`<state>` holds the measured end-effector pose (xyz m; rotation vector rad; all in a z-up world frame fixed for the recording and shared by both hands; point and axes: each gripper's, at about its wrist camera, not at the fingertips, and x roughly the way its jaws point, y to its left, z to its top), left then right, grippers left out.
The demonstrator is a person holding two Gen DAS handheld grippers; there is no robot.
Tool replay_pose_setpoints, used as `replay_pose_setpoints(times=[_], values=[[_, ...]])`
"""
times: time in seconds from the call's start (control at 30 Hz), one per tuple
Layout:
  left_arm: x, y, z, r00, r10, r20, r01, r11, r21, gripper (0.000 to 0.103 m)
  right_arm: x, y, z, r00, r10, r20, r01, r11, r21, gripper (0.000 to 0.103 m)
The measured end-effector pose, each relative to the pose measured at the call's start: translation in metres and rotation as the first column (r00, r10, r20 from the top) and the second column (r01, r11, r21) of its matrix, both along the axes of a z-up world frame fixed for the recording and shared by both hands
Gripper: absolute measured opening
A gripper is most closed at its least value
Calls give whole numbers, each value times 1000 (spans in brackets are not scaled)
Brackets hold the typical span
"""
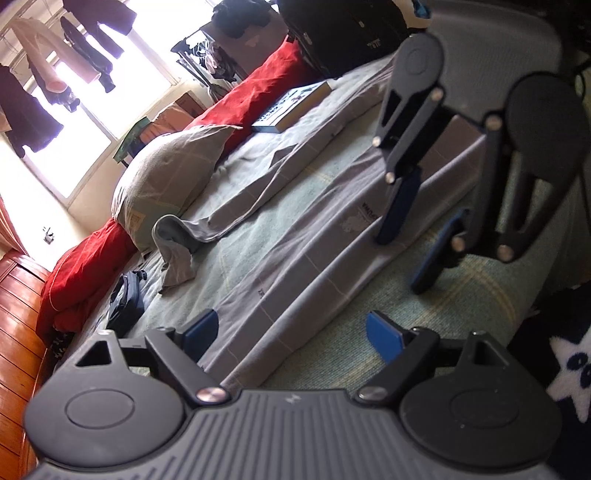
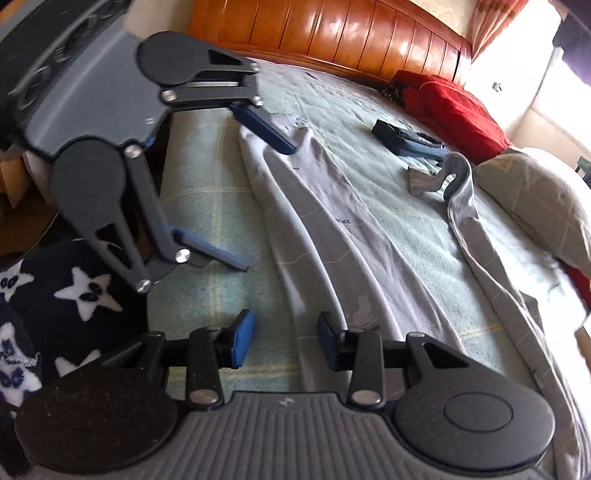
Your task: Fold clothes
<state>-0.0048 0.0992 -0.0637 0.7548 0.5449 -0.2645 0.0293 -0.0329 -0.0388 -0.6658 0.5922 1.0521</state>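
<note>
A grey long-sleeved garment (image 1: 295, 240) (image 2: 332, 206) lies spread and wrinkled on the pale green checked bed sheet (image 2: 207, 206), one sleeve trailing toward the pillow. My left gripper (image 1: 291, 334) (image 2: 240, 192) stands wide open at the garment's near edge, one finger over the cloth and the other over the bare sheet. Farther along that edge, my right gripper (image 2: 286, 343) (image 1: 415, 236) has a narrower gap and straddles the edge. One of its pads sits by a raised fold. Nothing is pinched between its pads.
A grey pillow (image 1: 173, 177) and a red blanket (image 1: 258, 96) lie along the far side. A book (image 1: 295, 107) and a black pouch (image 1: 125, 306) rest on the bed. The wooden headboard (image 2: 332, 33) closes one end. A star-patterned sleeve (image 2: 74, 295) is at the near edge.
</note>
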Motion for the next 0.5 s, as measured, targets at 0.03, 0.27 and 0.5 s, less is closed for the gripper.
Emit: replay_pose_setpoints(times=[0.03, 0.27, 0.5], values=[[0, 0, 0, 1000, 0, 1, 0, 1000, -1, 87, 3, 0, 0, 1000, -1, -10, 1, 1000, 2, 38], [-8, 2, 2, 1000, -4, 24, 4, 1000, 5, 87, 11, 2, 6, 998, -46, -36, 46, 999, 2, 4], [-11, -1, -6, 997, -24, 76, 15, 993, 119, 91, -6, -1, 23, 981, 21, -191, -7, 997, 72, 5]])
